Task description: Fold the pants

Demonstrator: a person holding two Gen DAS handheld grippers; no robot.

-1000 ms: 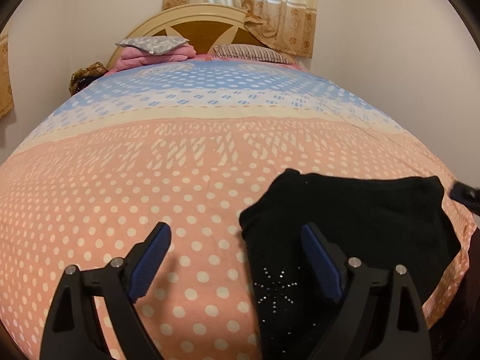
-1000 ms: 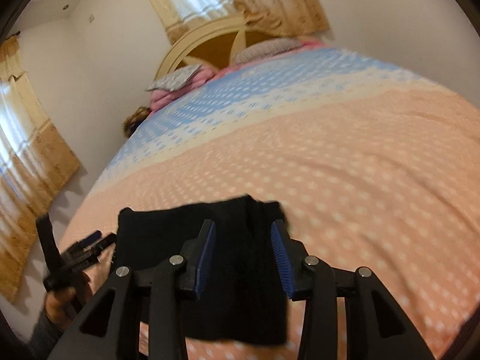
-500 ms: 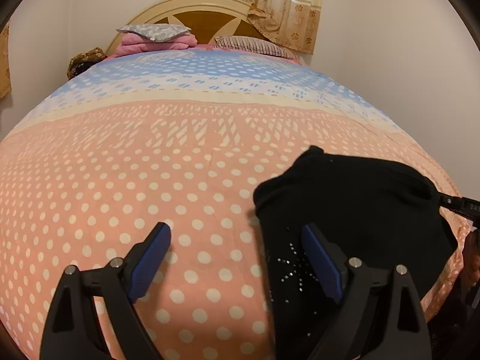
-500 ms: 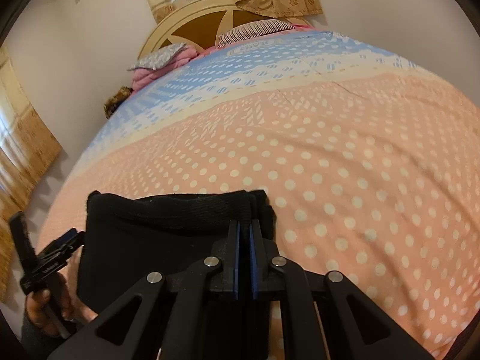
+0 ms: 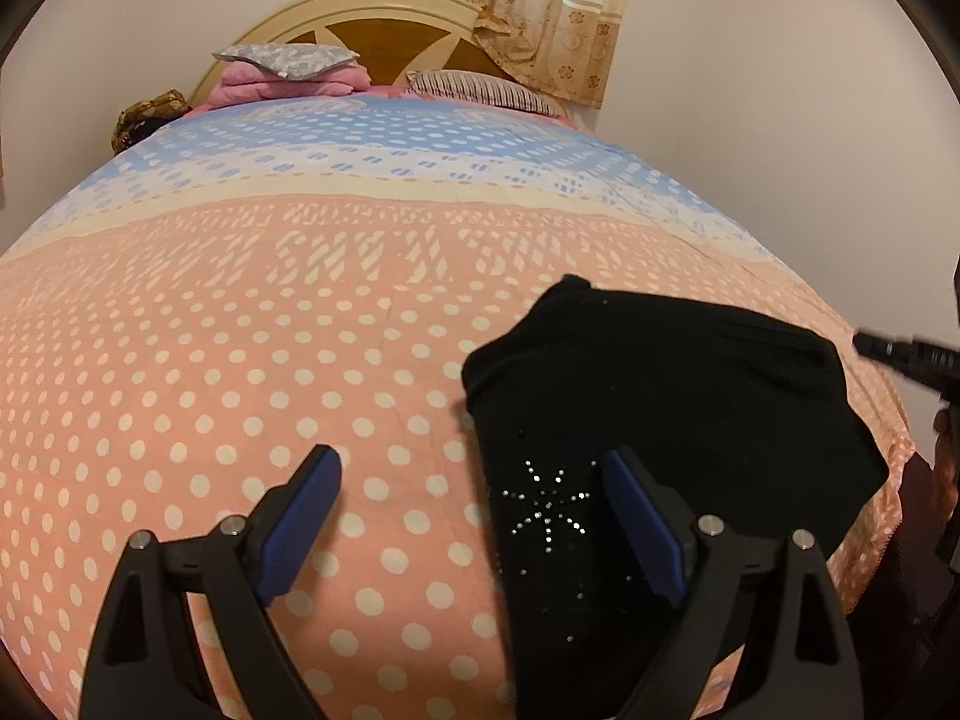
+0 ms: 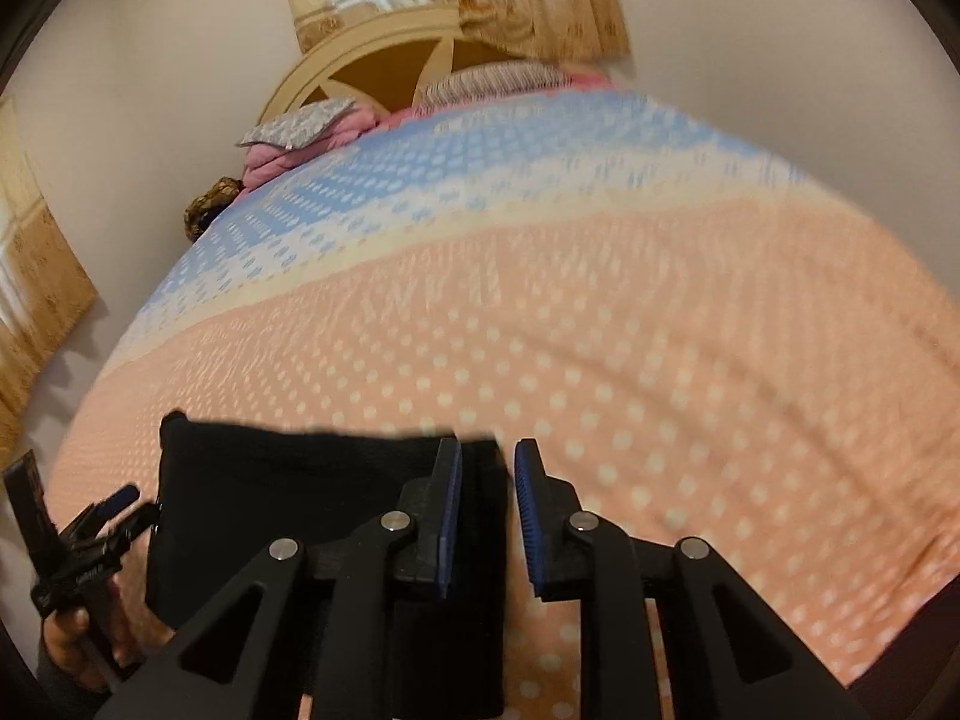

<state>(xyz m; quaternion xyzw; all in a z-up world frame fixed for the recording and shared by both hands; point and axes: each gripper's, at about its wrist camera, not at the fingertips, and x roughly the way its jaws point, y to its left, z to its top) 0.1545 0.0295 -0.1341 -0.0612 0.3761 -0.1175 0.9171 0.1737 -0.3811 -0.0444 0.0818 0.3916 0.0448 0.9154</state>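
A bed fills both views, spread with a soft cotton-looking cover (image 5: pixel 252 360) printed in white polka dots on salmon pink, giving way through a cream band to blue and white toward the head. Across the pink runs a row of large cream striped letters, seen upside down and too distorted to read. Behind stands an arched cream headboard (image 5: pixel 372 30) with brown wood panels, a striped pillow (image 5: pixel 480 90), a grey patterned cushion on folded pink bedding (image 5: pixel 288 69), and beige floral curtains (image 5: pixel 528 6) against a plain pale wall. The pants (image 5: pixel 690 396), black and matte with a knit-like surface, lie folded into a rough rectangle at the near edge of the bed; a starburst of small shiny studs (image 5: pixel 549 507) decorates the part nearest the left wrist camera. The left gripper (image 5: pixel 474 510) has its blue ribbed pads spread wide, one over bare cover, the other over the pants, clamping nothing. The right gripper (image 6: pixel 487 504) is opening, its jaws a narrow gap apart with the folded edge of the pants between them, against one pad and clear of the other.
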